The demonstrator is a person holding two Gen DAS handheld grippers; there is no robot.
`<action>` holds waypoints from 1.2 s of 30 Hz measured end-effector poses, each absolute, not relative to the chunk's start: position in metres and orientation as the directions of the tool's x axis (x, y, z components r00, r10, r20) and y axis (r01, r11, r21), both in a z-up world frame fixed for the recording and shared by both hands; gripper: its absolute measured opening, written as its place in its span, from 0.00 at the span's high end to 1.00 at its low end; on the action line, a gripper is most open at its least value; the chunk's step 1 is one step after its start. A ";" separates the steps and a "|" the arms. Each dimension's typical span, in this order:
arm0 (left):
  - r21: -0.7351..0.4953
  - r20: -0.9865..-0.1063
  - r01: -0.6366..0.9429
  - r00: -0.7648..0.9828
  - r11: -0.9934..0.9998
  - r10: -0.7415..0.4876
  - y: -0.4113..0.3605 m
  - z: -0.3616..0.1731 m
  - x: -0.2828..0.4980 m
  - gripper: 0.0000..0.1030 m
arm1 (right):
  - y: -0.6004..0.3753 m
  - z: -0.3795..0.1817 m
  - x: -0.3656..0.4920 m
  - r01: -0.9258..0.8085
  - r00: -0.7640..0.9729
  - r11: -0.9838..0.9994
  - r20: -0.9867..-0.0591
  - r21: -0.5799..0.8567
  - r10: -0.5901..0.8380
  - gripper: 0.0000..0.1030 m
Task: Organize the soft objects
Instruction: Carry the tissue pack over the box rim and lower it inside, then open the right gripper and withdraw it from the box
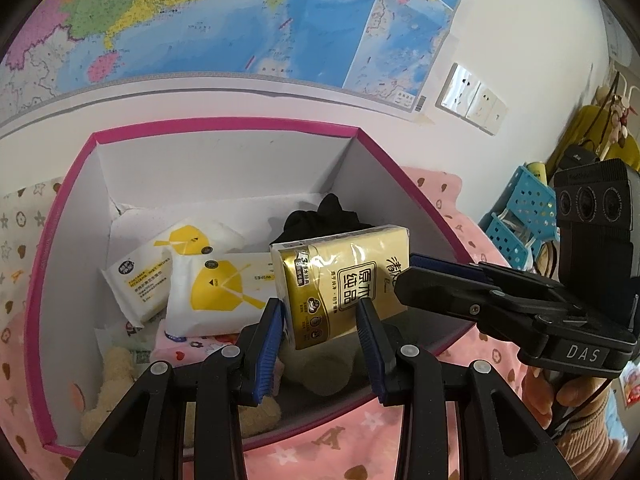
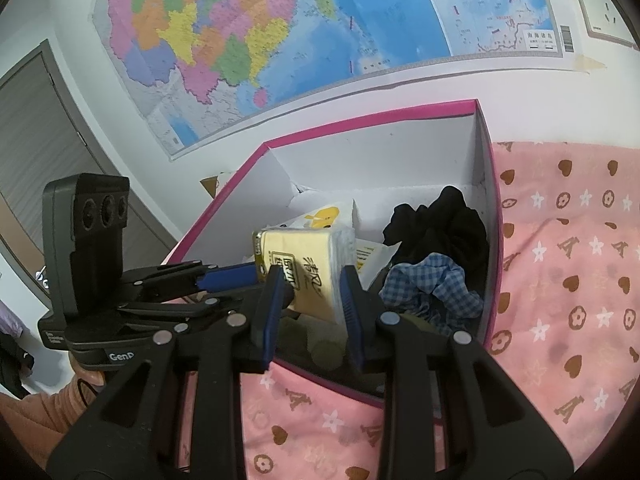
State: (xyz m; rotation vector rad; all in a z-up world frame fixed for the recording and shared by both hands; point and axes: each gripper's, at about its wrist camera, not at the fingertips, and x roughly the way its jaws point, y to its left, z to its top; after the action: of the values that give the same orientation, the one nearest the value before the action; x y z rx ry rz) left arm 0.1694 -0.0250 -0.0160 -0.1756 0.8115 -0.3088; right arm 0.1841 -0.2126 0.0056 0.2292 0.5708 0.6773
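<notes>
I had the gold plastic-wrapped tissue pack [image 1: 340, 280] hanging over the open pink-rimmed white cardboard box [image 1: 224, 126], gripped from two sides. My left tool [image 1: 320, 312] had its blue pads pressed on the pack's lower end, about as narrow as it went. My right tool [image 2: 310, 280] was closed on the pack's other edge, its pads tight against the wrapper.

Down in the box lay two white wet-wipe packs with yellow markings [image 1: 208, 284], a crumpled black cloth [image 2: 444, 224] and a blue checked fabric scrunchie [image 2: 432, 292], with a beige plush toy [image 1: 108, 384] in the near corner, though I could not make out its shape well. The box sat on a pink patterned bedsheet [image 2: 560, 280].
</notes>
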 end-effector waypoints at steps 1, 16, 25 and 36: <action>-0.270 -0.685 0.202 0.647 0.941 -0.335 -0.025 -0.016 0.170 0.64 | -0.212 0.005 0.185 -0.524 0.635 0.763 -0.424 0.378 0.646 0.69; -0.179 -0.682 0.129 0.698 0.975 -0.217 -0.018 -0.016 0.164 0.45 | -0.200 0.009 0.181 -0.479 0.707 0.837 -0.449 0.266 0.547 0.53; -0.098 -0.572 0.134 0.803 0.986 -0.166 -0.015 0.003 0.101 0.13 | -0.198 0.006 0.119 -0.486 0.782 0.868 -0.393 0.102 0.484 0.28; -0.028 -0.561 -0.026 0.827 0.999 0.006 -0.011 -0.009 0.044 0.00 | -0.189 -0.025 0.069 -0.388 0.842 0.921 -0.391 0.040 0.372 0.07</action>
State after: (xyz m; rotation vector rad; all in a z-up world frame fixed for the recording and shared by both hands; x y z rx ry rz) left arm 0.0443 -0.0115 -0.0088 -0.0350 0.5960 0.0172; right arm 0.0687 -0.1886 -0.0253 -0.0417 0.4042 0.4017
